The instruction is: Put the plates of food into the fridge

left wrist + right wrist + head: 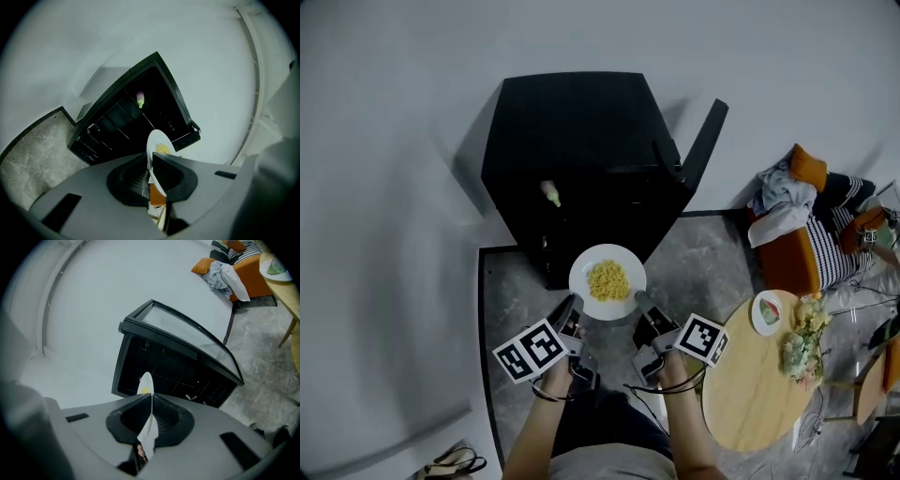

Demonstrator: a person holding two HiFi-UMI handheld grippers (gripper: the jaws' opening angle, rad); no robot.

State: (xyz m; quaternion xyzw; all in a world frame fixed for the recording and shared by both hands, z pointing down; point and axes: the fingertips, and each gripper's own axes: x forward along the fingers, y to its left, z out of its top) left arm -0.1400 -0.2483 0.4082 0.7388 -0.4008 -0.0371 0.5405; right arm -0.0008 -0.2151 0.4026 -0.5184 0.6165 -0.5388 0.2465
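A white plate of yellow noodles (607, 281) hangs in front of the open black fridge (581, 159). My left gripper (575, 309) is shut on the plate's left rim and my right gripper (639, 302) is shut on its right rim. In the left gripper view the plate (157, 145) stands edge-on between the jaws, with the fridge's dark shelves (126, 126) beyond. The right gripper view shows the plate (146, 383) edge-on too, before the fridge (173, 366). A second plate with food (767, 311) rests on the round wooden table (750, 394).
The fridge door (703, 141) stands swung open to the right. A small green and pink item (550, 193) lies inside the fridge. An orange chair with clothes (802, 225) stands at the right. A bunch of flowers (802, 342) lies on the table. A bag (450, 461) sits on the floor.
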